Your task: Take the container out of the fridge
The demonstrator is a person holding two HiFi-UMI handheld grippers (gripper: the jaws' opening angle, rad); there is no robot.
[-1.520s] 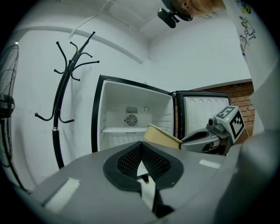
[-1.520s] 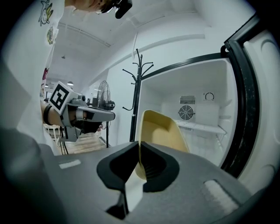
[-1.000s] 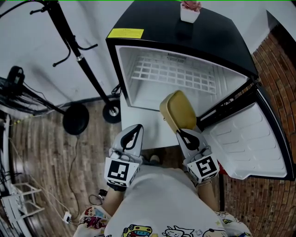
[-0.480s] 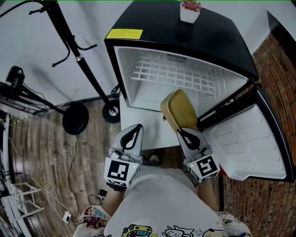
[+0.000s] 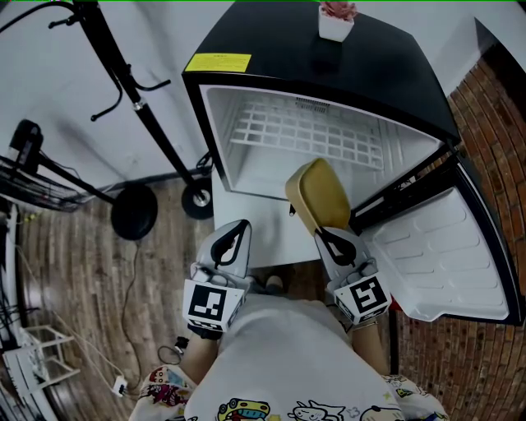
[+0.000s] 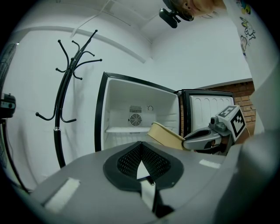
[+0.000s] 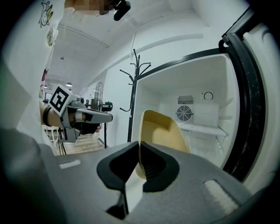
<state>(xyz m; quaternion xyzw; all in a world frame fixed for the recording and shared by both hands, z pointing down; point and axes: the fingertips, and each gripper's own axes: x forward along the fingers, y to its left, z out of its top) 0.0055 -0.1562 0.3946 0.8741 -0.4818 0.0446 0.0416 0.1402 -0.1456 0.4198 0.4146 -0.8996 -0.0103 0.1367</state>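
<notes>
A tan oval container (image 5: 317, 196) hangs in the air in front of the open black fridge (image 5: 329, 131), tilted on its edge. My right gripper (image 5: 326, 236) is shut on its near rim; the right gripper view shows the container (image 7: 159, 135) pinched between the pads, with the white fridge interior behind it. My left gripper (image 5: 235, 233) is shut with nothing in it, held level to the left of the container and in front of the fridge's left side. From the left gripper view the container (image 6: 165, 135) and the right gripper (image 6: 187, 144) show at right.
The fridge door (image 5: 448, 247) stands swung open at right by a brick wall. A wire shelf (image 5: 304, 131) lies inside the fridge. A small potted plant (image 5: 338, 18) sits on top. A black coat stand (image 5: 136, 107) stands on the wood floor at left.
</notes>
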